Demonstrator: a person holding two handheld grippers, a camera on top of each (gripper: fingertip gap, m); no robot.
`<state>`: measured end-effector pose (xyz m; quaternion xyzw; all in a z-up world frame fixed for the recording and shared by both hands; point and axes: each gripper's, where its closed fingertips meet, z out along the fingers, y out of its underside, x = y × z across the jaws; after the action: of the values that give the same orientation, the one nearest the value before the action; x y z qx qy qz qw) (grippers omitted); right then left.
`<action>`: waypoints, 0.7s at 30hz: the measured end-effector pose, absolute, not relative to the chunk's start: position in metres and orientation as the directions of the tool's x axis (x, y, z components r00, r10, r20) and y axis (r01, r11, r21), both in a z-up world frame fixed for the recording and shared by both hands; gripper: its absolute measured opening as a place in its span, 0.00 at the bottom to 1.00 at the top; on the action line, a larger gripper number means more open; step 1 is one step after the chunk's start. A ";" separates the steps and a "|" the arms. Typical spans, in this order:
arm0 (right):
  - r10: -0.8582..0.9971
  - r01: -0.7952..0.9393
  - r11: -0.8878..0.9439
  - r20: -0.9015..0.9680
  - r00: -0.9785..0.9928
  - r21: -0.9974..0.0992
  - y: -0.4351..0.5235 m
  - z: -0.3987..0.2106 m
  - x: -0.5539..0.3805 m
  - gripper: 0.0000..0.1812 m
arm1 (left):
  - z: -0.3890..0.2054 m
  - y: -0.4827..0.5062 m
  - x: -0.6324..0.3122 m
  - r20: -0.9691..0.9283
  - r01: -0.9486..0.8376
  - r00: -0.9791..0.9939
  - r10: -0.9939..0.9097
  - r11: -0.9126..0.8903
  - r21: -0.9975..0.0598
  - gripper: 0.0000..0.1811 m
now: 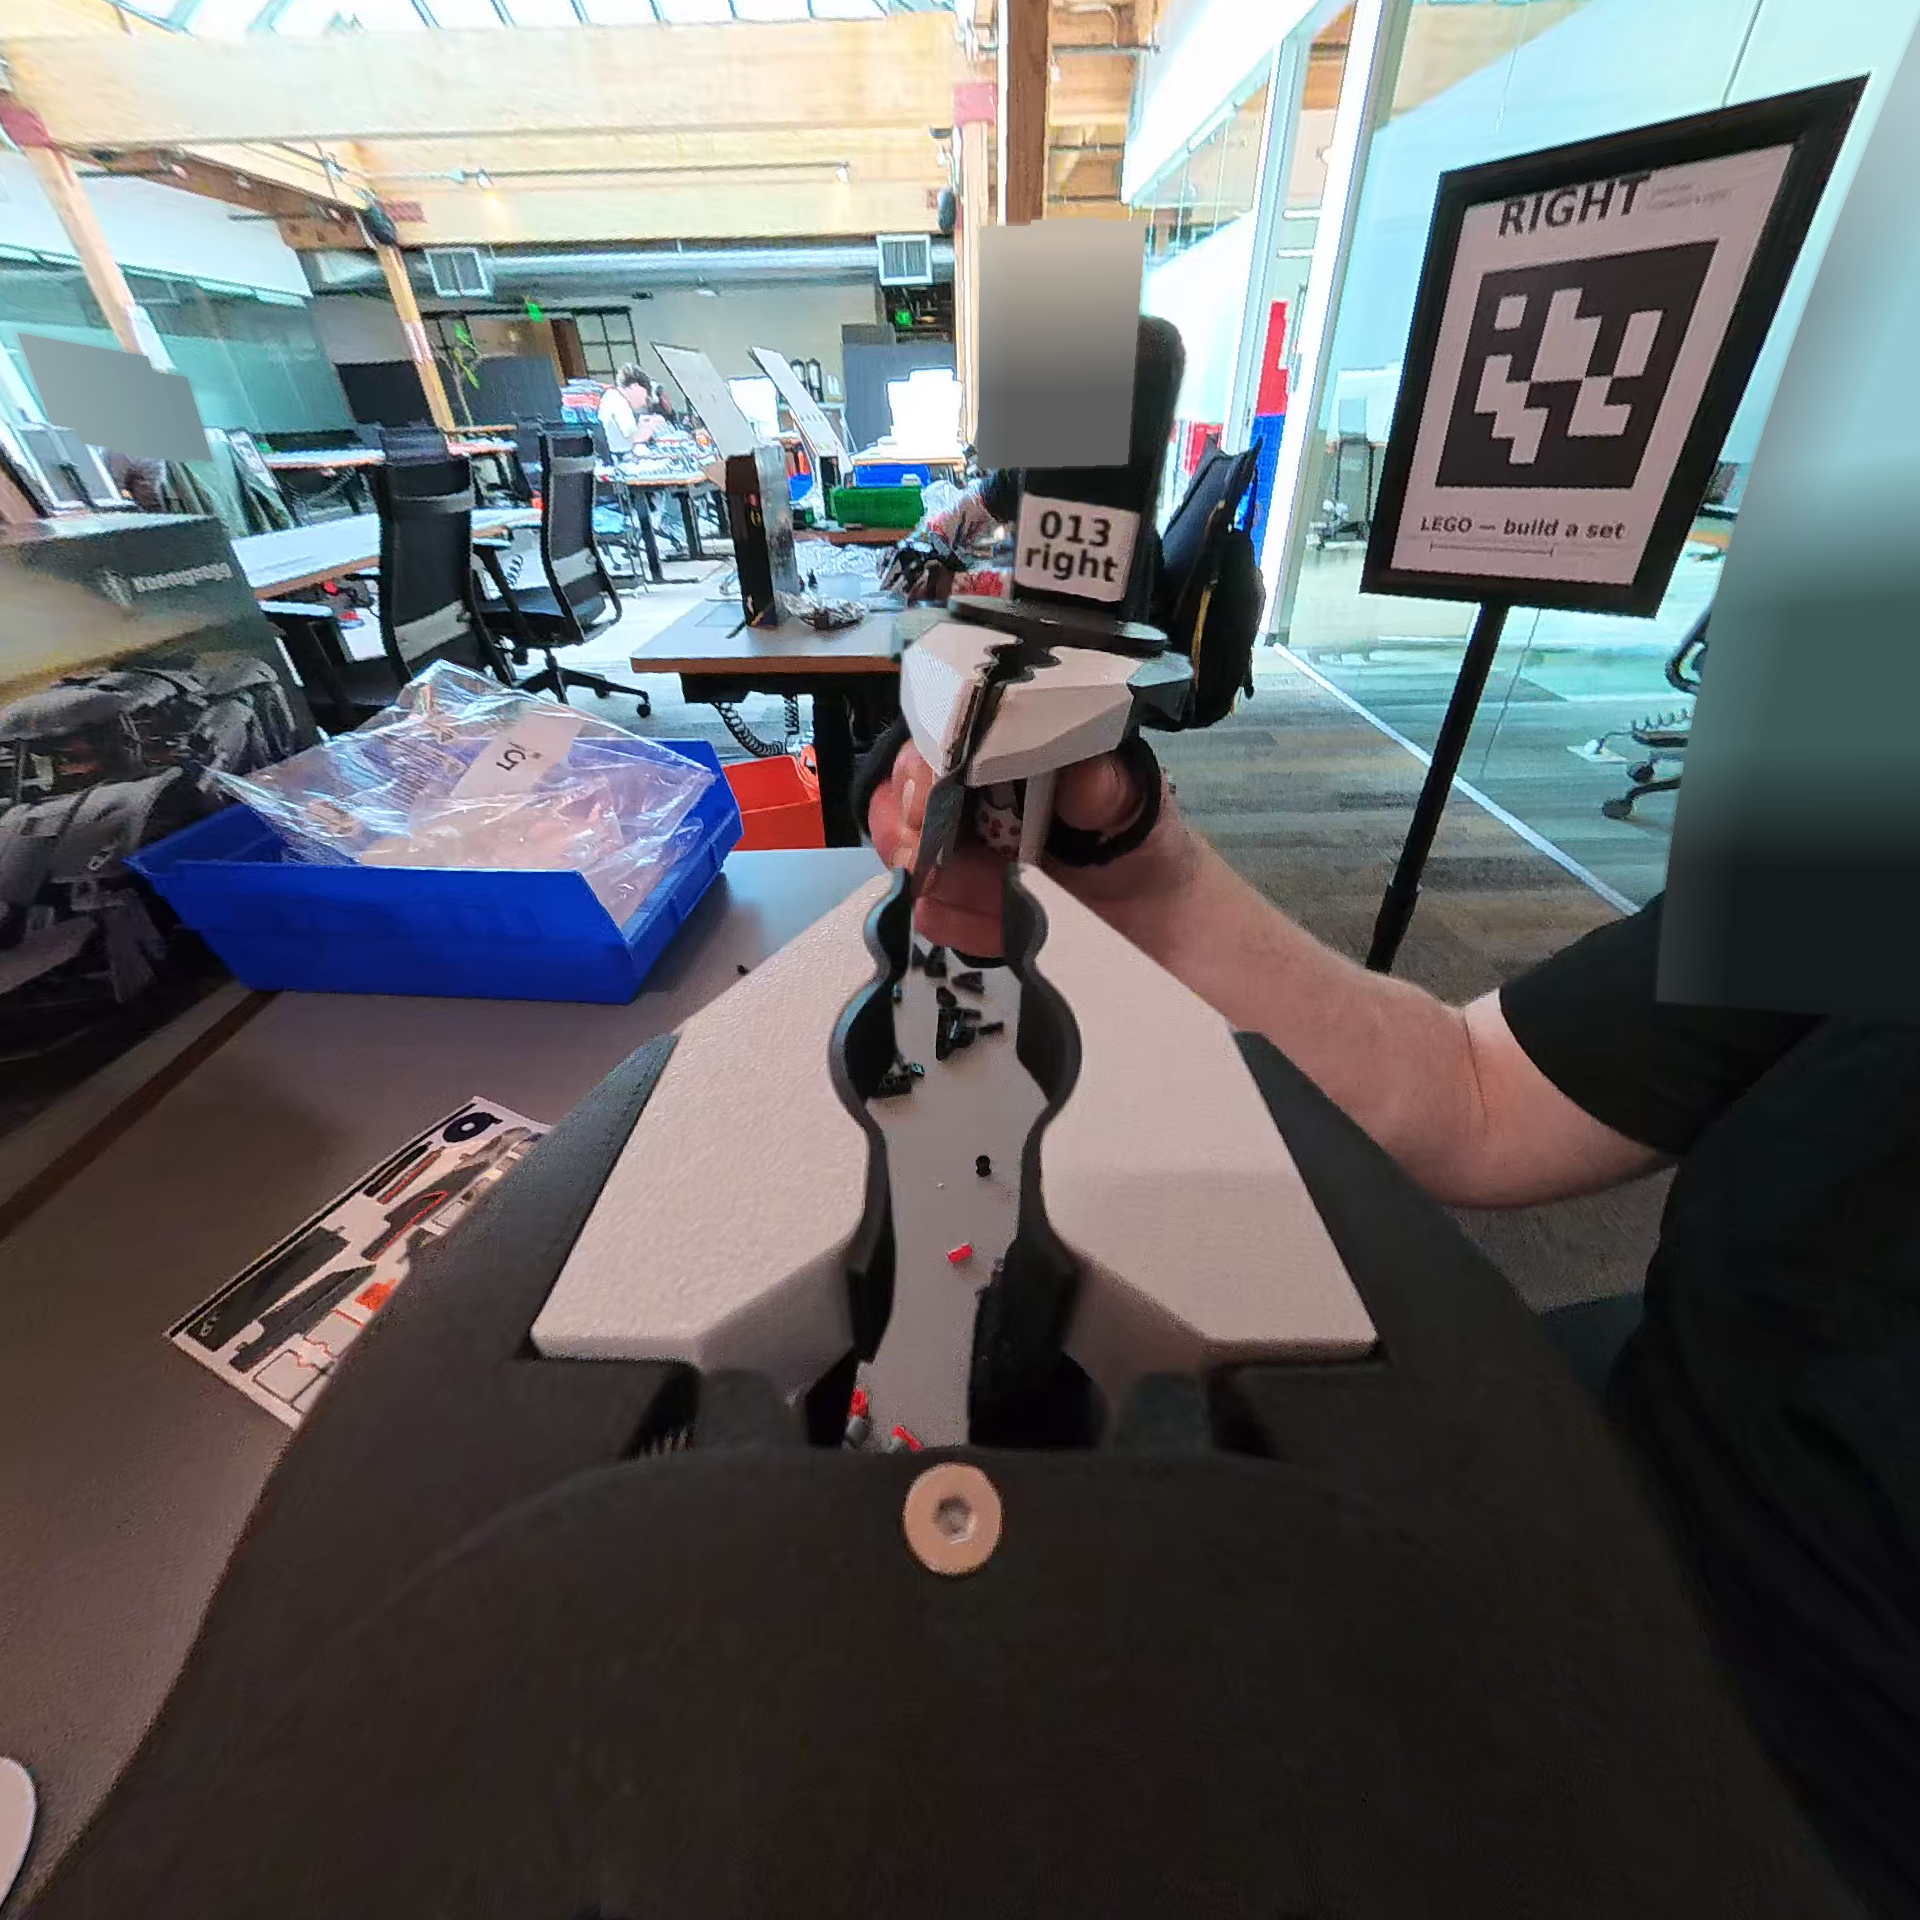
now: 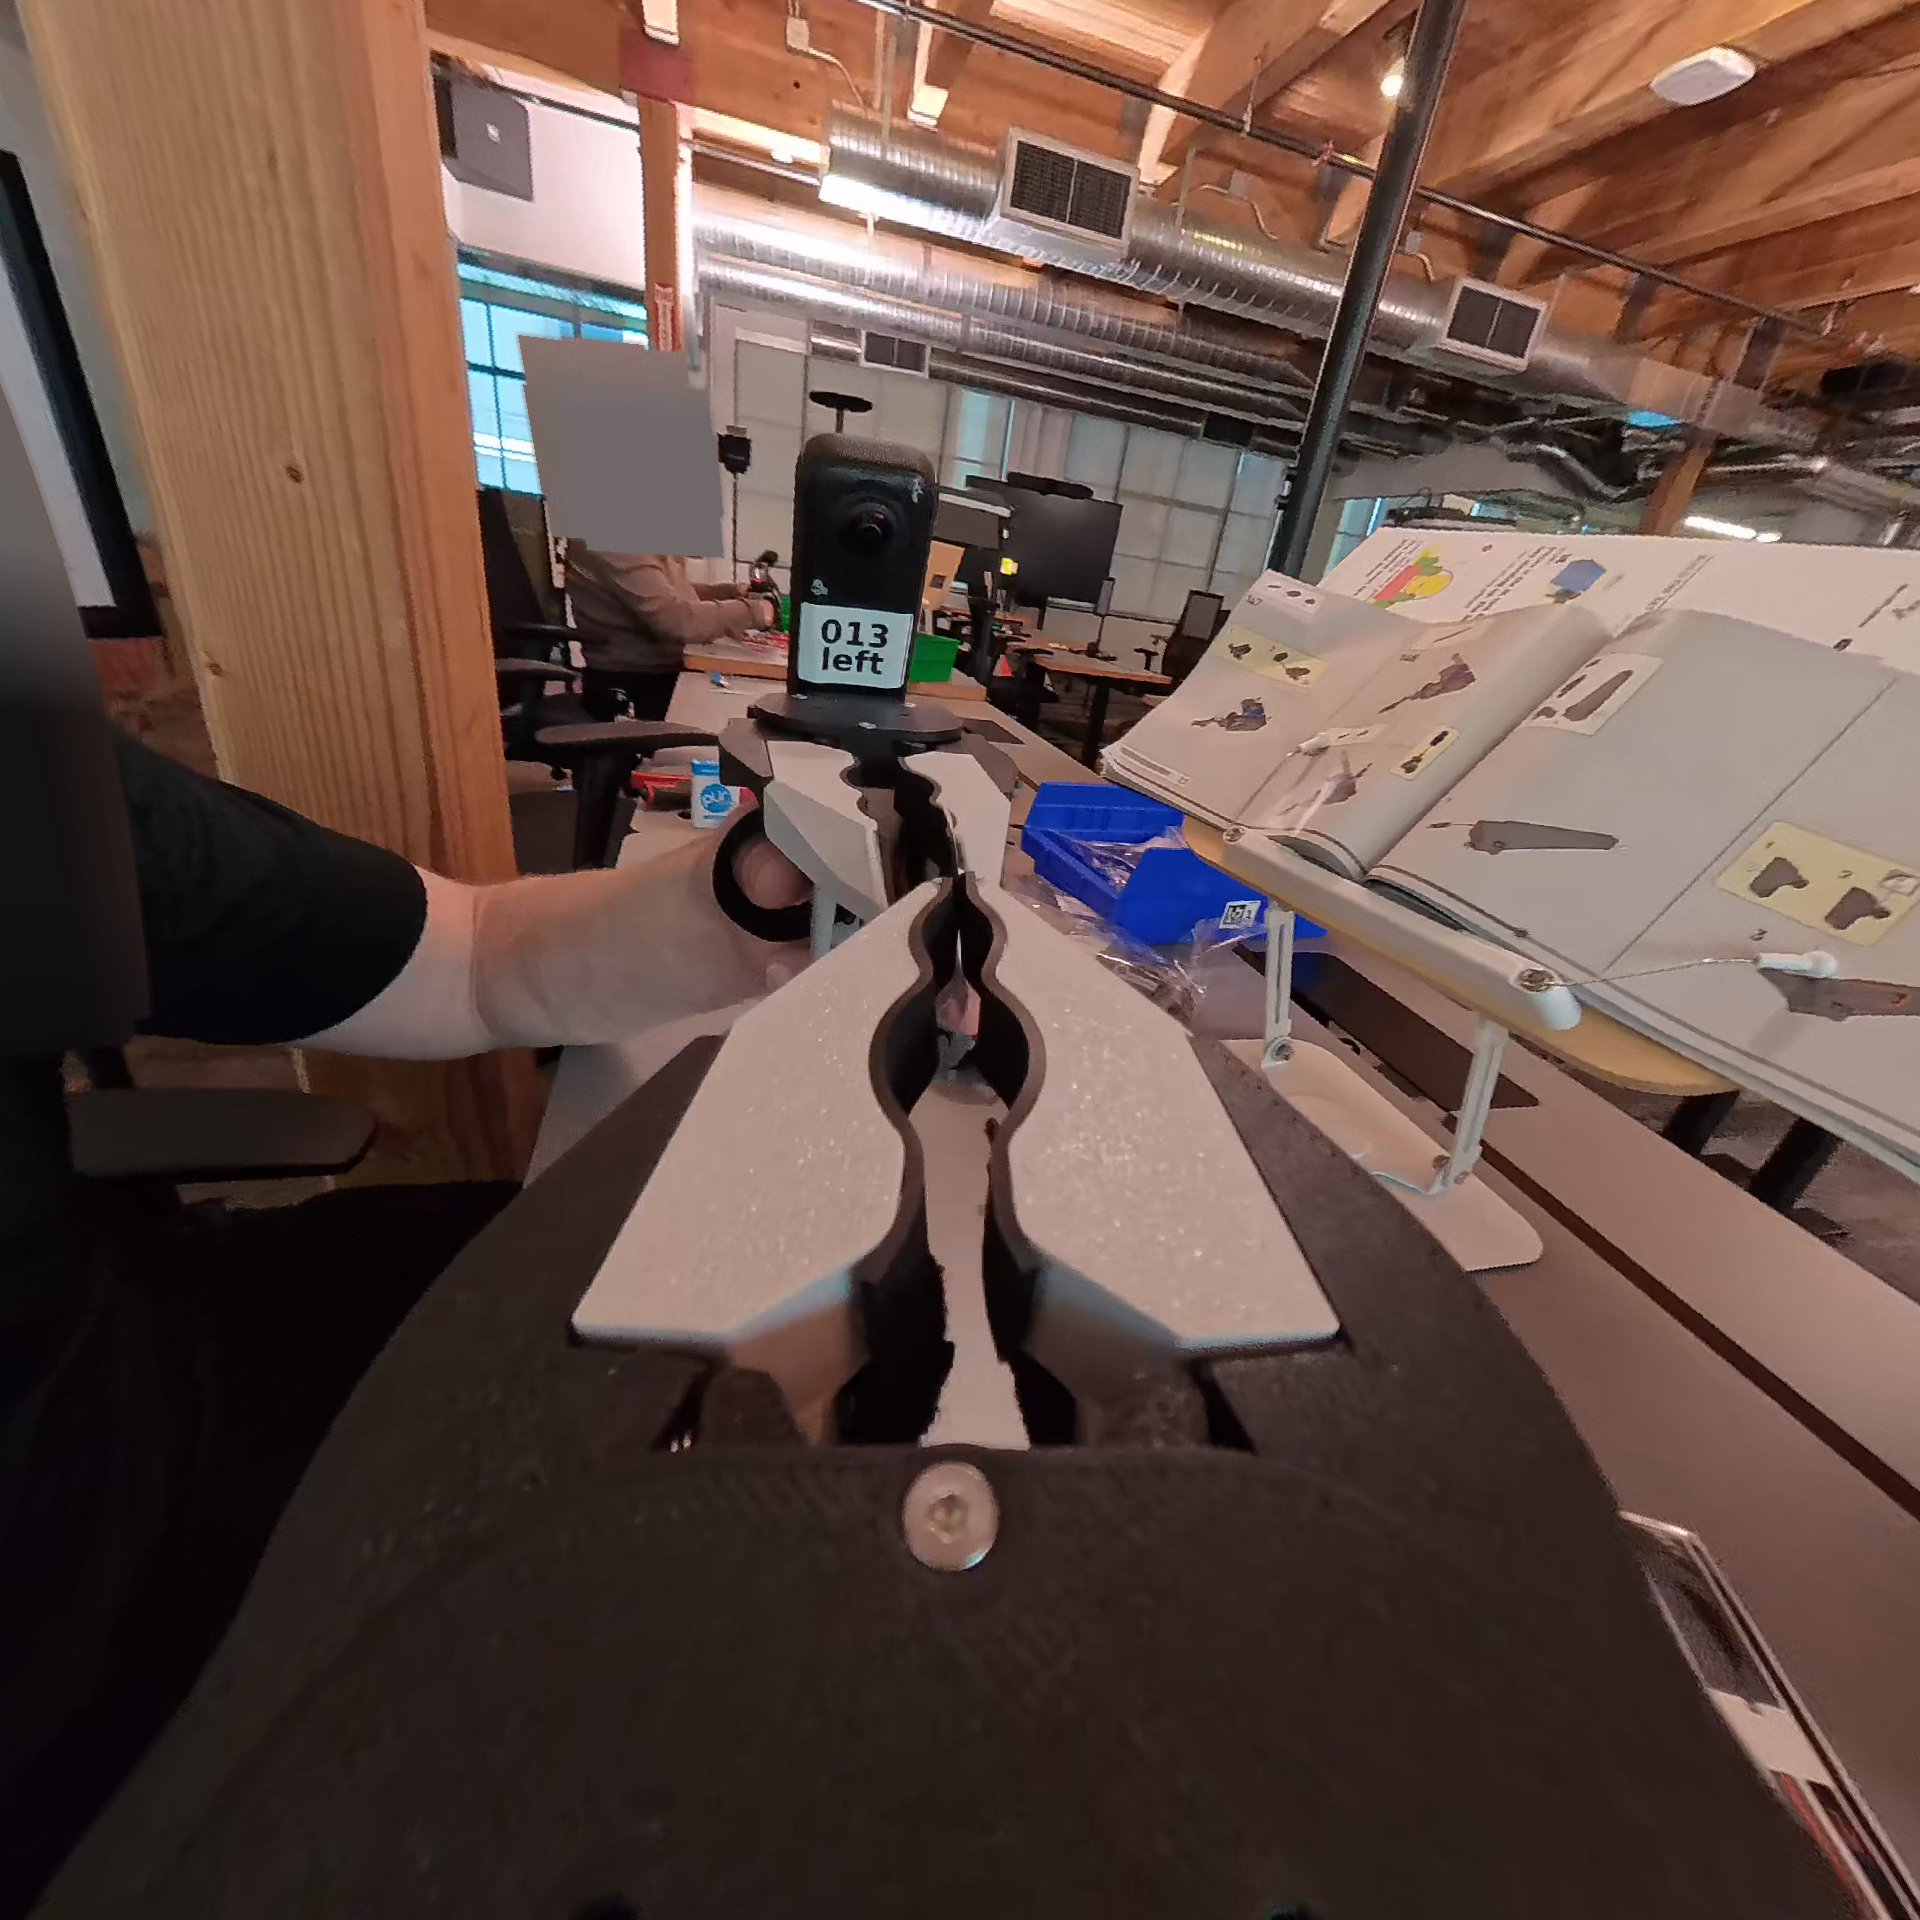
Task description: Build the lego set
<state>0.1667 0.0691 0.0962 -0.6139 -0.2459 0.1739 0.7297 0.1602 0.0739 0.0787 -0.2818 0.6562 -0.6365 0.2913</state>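
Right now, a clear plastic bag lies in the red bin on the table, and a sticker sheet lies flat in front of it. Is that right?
Not quite: the bin is blue, not red, as the left wrist view shows. The clear plastic bag does lie in it, and the sticker sheet lies flat on the table in front of it.

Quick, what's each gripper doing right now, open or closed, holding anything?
Left gripper: slightly open, nothing visible between its fingers.
Right gripper: closed on a thin dark piece.
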 end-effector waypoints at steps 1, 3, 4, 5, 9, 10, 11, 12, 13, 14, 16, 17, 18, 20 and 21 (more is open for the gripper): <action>0.547 0.065 0.190 0.161 0.821 -0.980 0.069 0.097 0.166 0.00 | 0.081 0.074 0.160 -0.022 0.010 -0.666 -0.745 0.021 -1.000 0.09; 0.530 0.078 0.220 0.187 0.827 -0.972 0.065 0.103 0.165 0.00 | 0.084 0.079 0.159 -0.012 0.016 -0.644 -0.765 0.003 -1.000 0.13; 0.525 0.079 0.233 0.194 0.829 -0.969 0.062 0.107 0.165 0.00 | 0.086 0.084 0.158 -0.005 0.025 -0.634 -0.774 -0.014 -1.000 0.14; 0.514 0.086 0.241 0.203 0.833 -0.967 0.060 0.110 0.167 0.00 | 0.087 0.089 0.157 0.014 0.022 -0.631 -0.775 -0.037 -0.999 0.16; 0.533 0.076 0.210 0.179 0.827 -0.975 0.058 0.111 0.168 0.00 | 0.083 0.107 0.152 0.043 -0.002 -0.604 -0.795 -0.053 -0.999 0.22; 0.548 0.069 0.186 0.162 0.821 -0.980 0.060 0.108 0.168 0.00 | 0.079 0.109 0.150 0.038 -0.021 -0.601 -0.798 -0.032 -0.999 0.24; 0.559 0.060 0.164 0.143 0.817 -0.985 0.061 0.105 0.168 0.00 | 0.073 0.111 0.148 0.028 -0.047 -0.600 -0.800 0.001 -0.999 0.27; 0.572 0.044 0.141 0.118 0.812 -0.989 0.063 0.102 0.168 0.00 | 0.065 0.114 0.145 0.002 -0.068 -0.588 -0.809 0.047 -0.997 0.29; 0.592 0.019 0.116 0.085 0.802 -0.993 0.064 0.098 0.167 0.00 | 0.056 0.119 0.143 -0.041 -0.087 -0.572 -0.820 0.109 -0.990 0.30; 0.608 -0.009 0.090 0.047 0.792 -0.996 0.066 0.094 0.167 0.00 | 0.043 0.123 0.140 -0.091 -0.115 -0.562 -0.822 0.187 -0.976 0.32; 0.635 -0.045 0.031 -0.015 0.772 -0.999 0.071 0.083 0.166 0.00 | 0.016 0.132 0.132 -0.156 -0.189 -0.553 -0.818 0.306 -0.933 0.36; 0.648 -0.054 -0.004 -0.043 0.760 -0.999 0.073 0.076 0.164 0.00 | 0.003 0.135 0.127 -0.176 -0.220 -0.558 -0.811 0.349 -0.911 0.37; 0.660 -0.065 -0.036 -0.072 0.748 -0.997 0.076 0.070 0.161 0.00 | -0.009 0.137 0.123 -0.194 -0.241 -0.564 -0.802 0.385 -0.891 0.39; 0.693 -0.111 -0.100 -0.150 0.705 -0.989 0.081 0.059 0.153 0.00 | -0.032 0.140 0.115 -0.229 -0.273 -0.580 -0.781 0.452 -0.849 0.39; 0.698 -0.125 -0.133 -0.182 0.692 -0.983 0.085 0.053 0.149 0.00 | -0.043 0.141 0.111 -0.254 -0.280 -0.591 -0.766 0.490 -0.825 0.39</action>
<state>0.1488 0.0849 0.0530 -0.6763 -0.2120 0.3300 0.6235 0.1112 0.1408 -0.0432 -0.3251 0.8039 -0.3862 0.3145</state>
